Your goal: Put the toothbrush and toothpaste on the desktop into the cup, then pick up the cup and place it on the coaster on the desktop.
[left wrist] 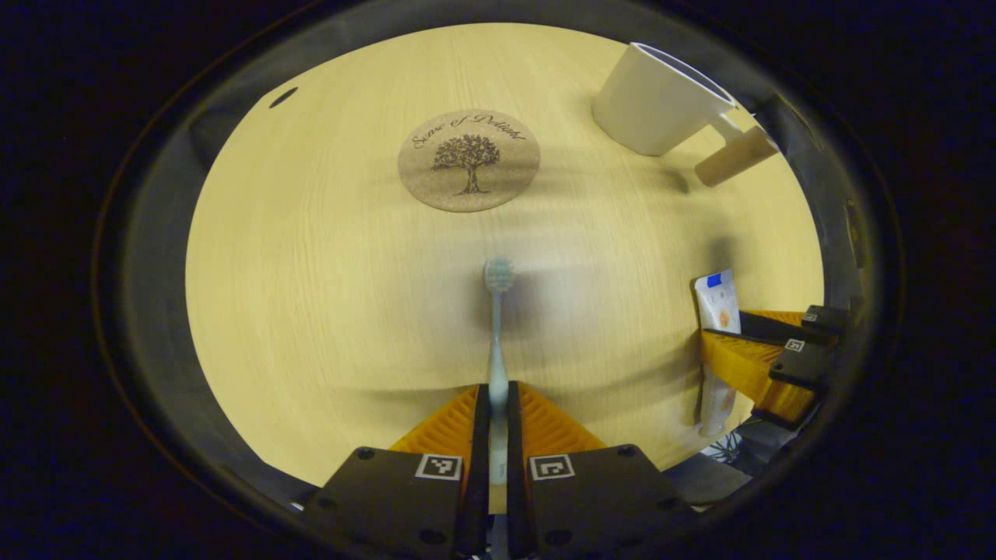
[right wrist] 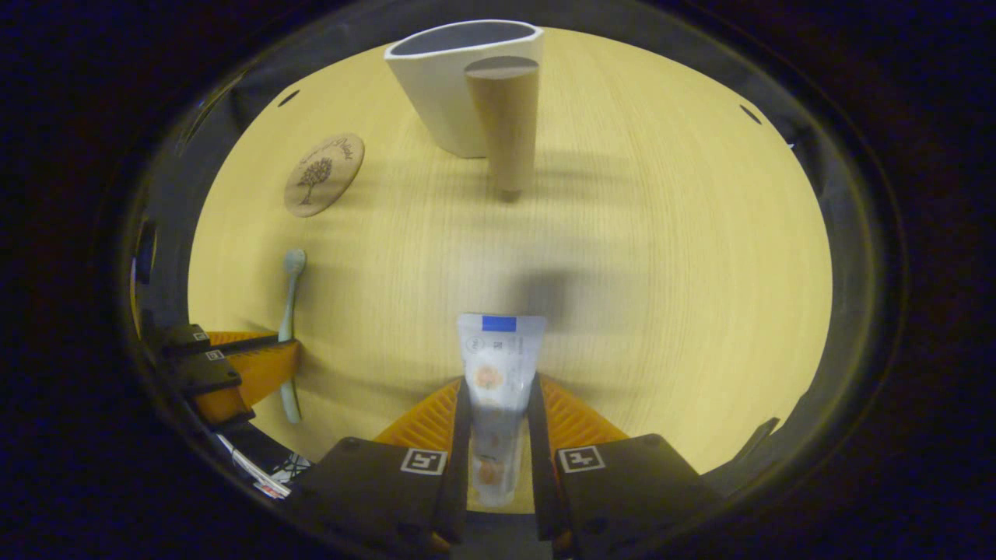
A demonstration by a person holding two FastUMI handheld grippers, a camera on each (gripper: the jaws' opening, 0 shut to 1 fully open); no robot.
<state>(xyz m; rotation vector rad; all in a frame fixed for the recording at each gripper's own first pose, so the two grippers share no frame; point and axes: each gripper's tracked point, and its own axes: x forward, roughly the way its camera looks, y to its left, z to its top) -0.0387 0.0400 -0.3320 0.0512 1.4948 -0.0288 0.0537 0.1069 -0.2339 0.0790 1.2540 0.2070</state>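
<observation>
Left gripper [left wrist: 498, 400] pinching toothbrush [left wrist: 496, 342] by the handle, both fingers pressed on it; brush head points toward coaster [left wrist: 468, 160], short of it, over the worktop [left wrist: 311, 311]; right gripper [right wrist: 498, 393] clamped on toothpaste [right wrist: 496, 373], tube's crimped end pointing at cup [right wrist: 459, 85]; cup stands on worktop just beside coaster, wooden handle [right wrist: 504, 124] facing right gripper; coaster bare.

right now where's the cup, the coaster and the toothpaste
cup [right wrist: 447, 93], right gripper view, on its white side wall
coaster [left wrist: 468, 160], left gripper view, on the tree print at its middle
toothpaste [right wrist: 498, 365], right gripper view, on the tube's flat upper part
</observation>
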